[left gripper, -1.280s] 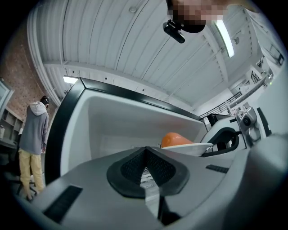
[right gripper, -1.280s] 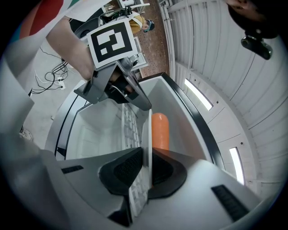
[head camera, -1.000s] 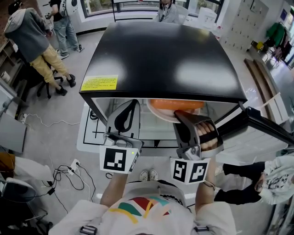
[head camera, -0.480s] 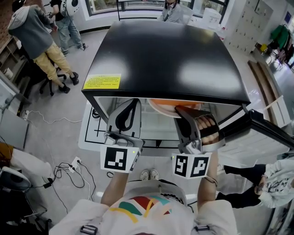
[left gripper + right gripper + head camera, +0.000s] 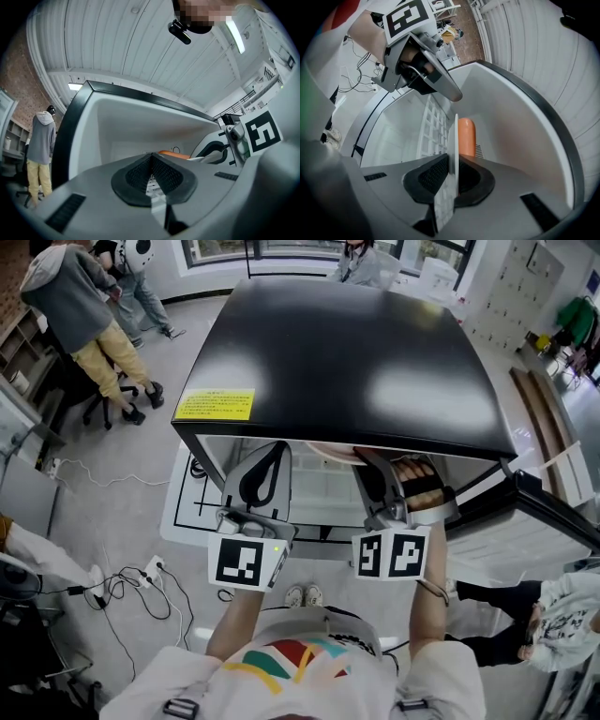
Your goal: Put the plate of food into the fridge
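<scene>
The fridge (image 5: 347, 352) has a black top and stands open in front of me. My right gripper (image 5: 367, 457) (image 5: 452, 161) is shut on the rim of a white plate (image 5: 453, 140) that carries an orange sausage-like food (image 5: 466, 136). It holds the plate inside the fridge cavity above the white wire shelf (image 5: 433, 126). In the head view only a sliver of the plate (image 5: 330, 452) shows under the fridge top. My left gripper (image 5: 272, 448) (image 5: 151, 159) is shut on nothing at the fridge mouth, left of the plate.
The fridge door (image 5: 553, 512) hangs open at the right. People stand at the far left (image 5: 80, 306) and a person crouches at the lower right (image 5: 562, 606). Cables and a power strip (image 5: 150, 577) lie on the floor at the left.
My right gripper has pushed the plate deeper into the fridge, so the fridge top now hides most of the plate and food. The left gripper has stayed where it was.
</scene>
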A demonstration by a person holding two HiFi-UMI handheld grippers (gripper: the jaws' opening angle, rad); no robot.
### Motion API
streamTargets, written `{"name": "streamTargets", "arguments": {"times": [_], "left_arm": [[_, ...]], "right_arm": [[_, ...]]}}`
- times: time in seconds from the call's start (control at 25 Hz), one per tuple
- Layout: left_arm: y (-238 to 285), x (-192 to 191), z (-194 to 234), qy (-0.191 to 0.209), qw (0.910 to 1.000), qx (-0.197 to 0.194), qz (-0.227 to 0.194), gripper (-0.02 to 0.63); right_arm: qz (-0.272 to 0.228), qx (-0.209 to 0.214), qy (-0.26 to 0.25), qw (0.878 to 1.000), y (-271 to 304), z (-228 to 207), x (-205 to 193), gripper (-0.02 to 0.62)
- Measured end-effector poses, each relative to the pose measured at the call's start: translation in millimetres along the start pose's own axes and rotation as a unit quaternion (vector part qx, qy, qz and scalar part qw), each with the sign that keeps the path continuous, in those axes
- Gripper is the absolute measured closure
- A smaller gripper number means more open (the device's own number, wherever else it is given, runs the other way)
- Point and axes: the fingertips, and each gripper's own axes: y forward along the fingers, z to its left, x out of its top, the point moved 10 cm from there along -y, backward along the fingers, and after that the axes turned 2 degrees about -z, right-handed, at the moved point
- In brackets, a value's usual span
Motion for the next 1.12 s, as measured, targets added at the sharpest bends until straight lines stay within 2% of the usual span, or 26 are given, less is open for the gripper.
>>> {"name": "streamTargets", "arguments": {"times": [0.36, 0.56, 0.8, 1.12], "left_arm": [[0.2, -5.4, 1.2, -0.002, 1.0000, 0.002, 0.008, 0.600], [1.4, -7.2, 0.0, -0.005, 1.0000, 0.003, 0.006, 0.600], [1.9, -8.4, 1.0, -0.010, 0.9999, 0.007, 0.007, 0.600], [2.3, -9.4, 0.1, -0.011, 0.9999, 0.004, 0.007, 0.600]], "right_arm": [[0.013, 0.051, -0.006, 0.999, 25.4, 0.1, -7.8, 0.565], [0.020, 0.066, -0.015, 0.998, 31.3, 0.3, -11.1, 0.563], [0.029, 0.116, 0.012, 0.993, 38.9, -5.4, -11.3, 0.565], [0.009, 0.166, 0.090, 0.982, 43.2, -12.6, -14.2, 0.565]]}}
